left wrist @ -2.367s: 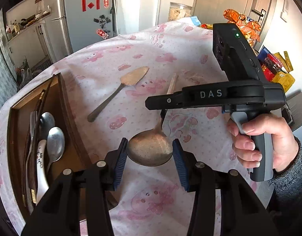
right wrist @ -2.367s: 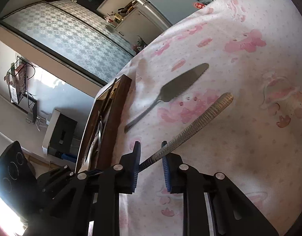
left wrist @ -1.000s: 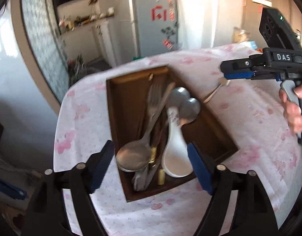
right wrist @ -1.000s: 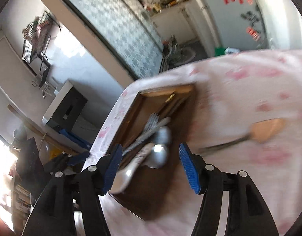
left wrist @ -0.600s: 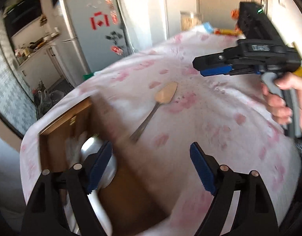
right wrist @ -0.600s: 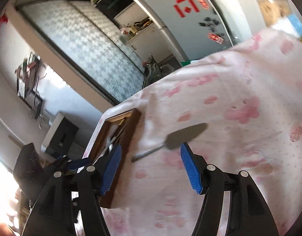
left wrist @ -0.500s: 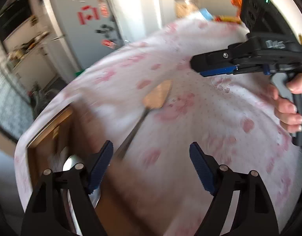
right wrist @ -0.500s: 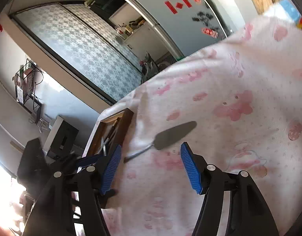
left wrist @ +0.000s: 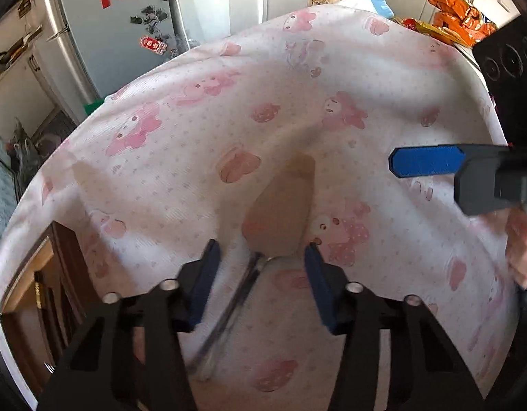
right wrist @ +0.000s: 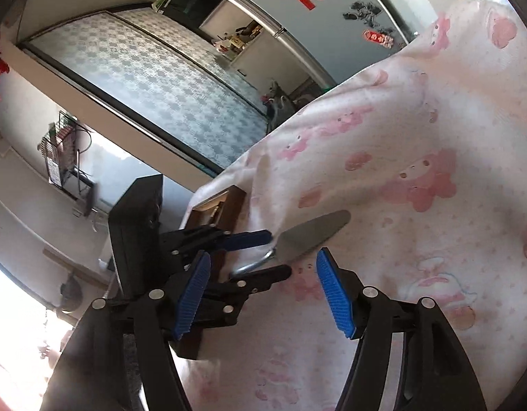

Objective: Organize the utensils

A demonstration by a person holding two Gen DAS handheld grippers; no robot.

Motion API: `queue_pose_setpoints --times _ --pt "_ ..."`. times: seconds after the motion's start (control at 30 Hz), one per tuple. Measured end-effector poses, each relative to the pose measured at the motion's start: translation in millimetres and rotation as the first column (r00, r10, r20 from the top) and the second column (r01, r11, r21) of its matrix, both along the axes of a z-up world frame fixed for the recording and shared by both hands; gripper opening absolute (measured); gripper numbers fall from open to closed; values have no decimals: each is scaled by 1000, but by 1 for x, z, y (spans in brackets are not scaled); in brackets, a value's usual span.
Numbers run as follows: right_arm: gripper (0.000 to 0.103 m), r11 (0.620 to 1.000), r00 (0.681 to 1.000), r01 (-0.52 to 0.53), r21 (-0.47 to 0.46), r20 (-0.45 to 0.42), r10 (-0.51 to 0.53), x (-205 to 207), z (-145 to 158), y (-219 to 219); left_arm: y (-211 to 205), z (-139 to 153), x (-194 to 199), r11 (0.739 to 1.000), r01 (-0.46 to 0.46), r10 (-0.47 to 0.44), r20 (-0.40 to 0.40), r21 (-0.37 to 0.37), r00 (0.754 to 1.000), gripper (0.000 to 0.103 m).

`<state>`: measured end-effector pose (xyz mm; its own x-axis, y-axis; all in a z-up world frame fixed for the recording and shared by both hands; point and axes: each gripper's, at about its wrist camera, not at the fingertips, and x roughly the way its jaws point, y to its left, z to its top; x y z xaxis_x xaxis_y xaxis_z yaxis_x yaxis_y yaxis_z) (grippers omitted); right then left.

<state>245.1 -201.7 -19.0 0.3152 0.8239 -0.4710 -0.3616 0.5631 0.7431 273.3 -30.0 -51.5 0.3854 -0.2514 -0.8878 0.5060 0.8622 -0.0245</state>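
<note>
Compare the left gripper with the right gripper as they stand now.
The left gripper straddles the neck of the cake server, its jaws having just been closing; the right gripper has nothing between its jaws. The left's jaws stand narrower than the right's. Both have blue pads and hover over the pink tablecloth.

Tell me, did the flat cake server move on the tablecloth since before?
No. The cake server lies beside the wooden tray as before, blade pointing away. The left gripper came over it, jaws closing around its neck.
</note>
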Motion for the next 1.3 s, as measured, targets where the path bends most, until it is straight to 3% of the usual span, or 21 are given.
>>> queue_pose_setpoints --times 0.07,0.13,0.17,0.3,0.47,0.57,0.67,0.97,1.03,1.17,1.2,1.3 --pt "66 1000 1000 17 -17 -4 -17 5 0 0 5 0 -2 1000 -11 11 6 0 1000 29" --pt "66 999 999 31 -18 -28 -31 11 -6 0 4 1 -9 1000 -1 1 13 4 1000 25" --pt "66 999 998 36 -18 -44 -37 13 -10 1 1 2 -12 1000 -3 2 21 13 1000 15" --pt "66 999 993 31 -15 -110 -32 19 -31 11 -9 8 -22 1000 7 -8 42 28 999 8" --pt "65 999 994 32 -20 -100 -34 17 -27 23 -16 13 -33 1000 18 -18 73 0 997 3" --pt "65 997 996 37 -74 -82 -43 18 -24 27 -27 13 -43 998 55 -56 90 12 994 2" --pt "65 992 996 43 -114 -78 -52 20 -25 29 -41 5 -50 994 98 -101 70 50 992 8" --pt "65 994 995 59 -97 -79 -67 19 -32 24 -48 -1 -47 992 77 -88 117 102 989 20" --pt "55 994 994 64 -85 -88 -72 21 -33 23 -45 -2 -41 995 63 -71 108 76 992 8" --pt "11 994 988 78 -75 -129 -87 25 -44 20 -32 0 -37 999 39 -38 87 -3 996 9" --pt "6 995 986 78 -64 -145 -87 26 -48 17 -30 0 -37 999 36 -34 84 -17 996 10" --pt "4 997 985 73 -39 -153 -79 29 -52 12 -27 1 -36 999 29 -26 75 -45 997 16"
